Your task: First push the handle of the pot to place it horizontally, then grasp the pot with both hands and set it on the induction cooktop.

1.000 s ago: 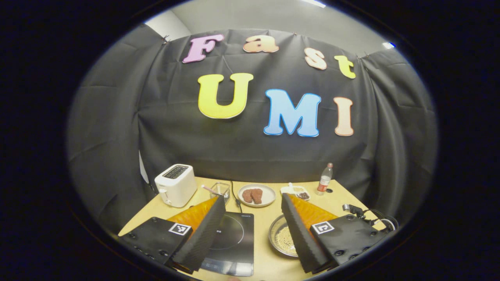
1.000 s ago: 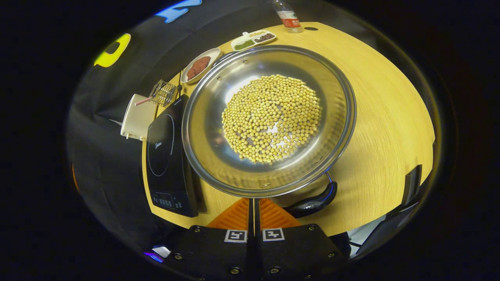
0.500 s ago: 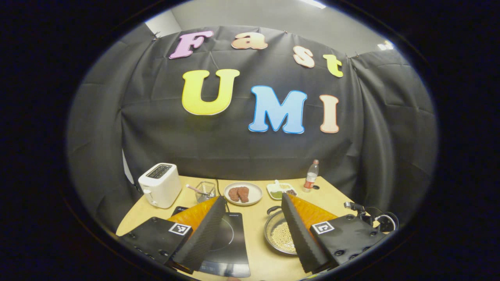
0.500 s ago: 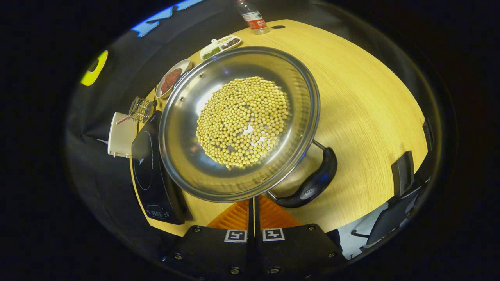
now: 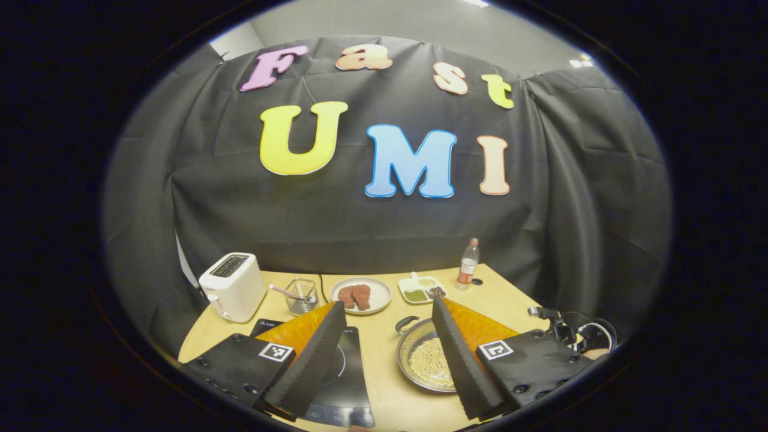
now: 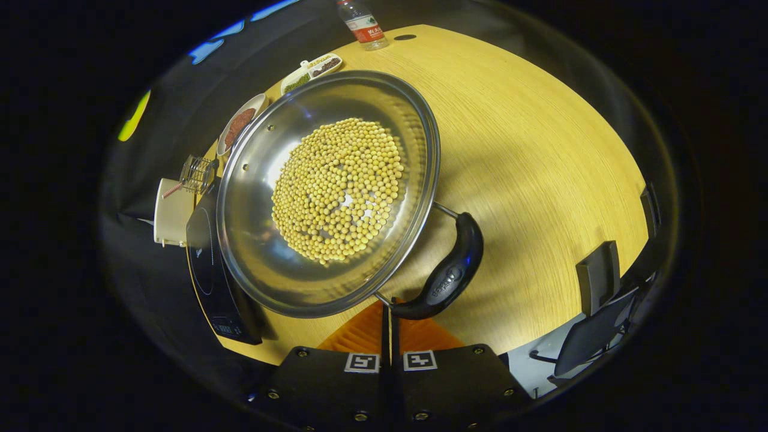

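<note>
Bare worktop stretches wide on the handle side of the pot, open to a gripper. On the pot's other side the induction cooktop lies just beside it. The far edge is crowded: toaster, wire basket, plate, divided dish, bottle.

Pot: shiny polished metal. Handle: glossy black plastic. Table: matt wood grain. Cooktop: glossy black glass-like top.
</note>
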Tool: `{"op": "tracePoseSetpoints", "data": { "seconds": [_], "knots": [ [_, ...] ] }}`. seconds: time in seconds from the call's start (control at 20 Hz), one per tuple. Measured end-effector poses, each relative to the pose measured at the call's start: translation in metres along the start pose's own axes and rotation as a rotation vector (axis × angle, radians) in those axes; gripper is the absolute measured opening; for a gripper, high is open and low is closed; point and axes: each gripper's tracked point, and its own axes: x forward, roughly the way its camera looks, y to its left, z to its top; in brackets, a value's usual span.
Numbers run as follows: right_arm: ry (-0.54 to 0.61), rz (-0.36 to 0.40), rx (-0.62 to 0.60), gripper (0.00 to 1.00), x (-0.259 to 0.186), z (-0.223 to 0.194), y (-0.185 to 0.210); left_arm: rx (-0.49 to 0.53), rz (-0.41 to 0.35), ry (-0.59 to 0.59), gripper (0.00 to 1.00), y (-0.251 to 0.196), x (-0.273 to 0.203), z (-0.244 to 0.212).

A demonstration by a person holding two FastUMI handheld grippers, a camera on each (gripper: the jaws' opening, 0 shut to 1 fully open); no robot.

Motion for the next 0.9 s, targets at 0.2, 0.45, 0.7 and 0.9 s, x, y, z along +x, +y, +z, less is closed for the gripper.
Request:
{"op": "tracePoseSetpoints", "data": {
  "seconds": [0.2, 0.45, 0.7, 0.9],
  "knots": [
    [0.012, 0.001, -0.018, 0.0, 0.003, 0.013, -0.01, -0.017, 0.029, 0.016, 0.94, -0.008, 0.002, -0.002],
    [0.017, -0.046, -0.072, 0.0, 0.003, 0.031, -0.035, 0.002, 0.048, 0.025, 0.94, -0.018, 0.005, -0.006],
    [0.02, -0.072, -0.116, 0.0, 0.003, 0.046, -0.05, -0.014, 0.049, 0.049, 0.94, -0.029, 0.014, -0.014],
    [0.029, -0.089, -0.146, 0.0, 0.004, 0.054, -0.06, -0.012, 0.043, 0.081, 0.96, -0.037, 0.022, -0.022]
  ]
}}
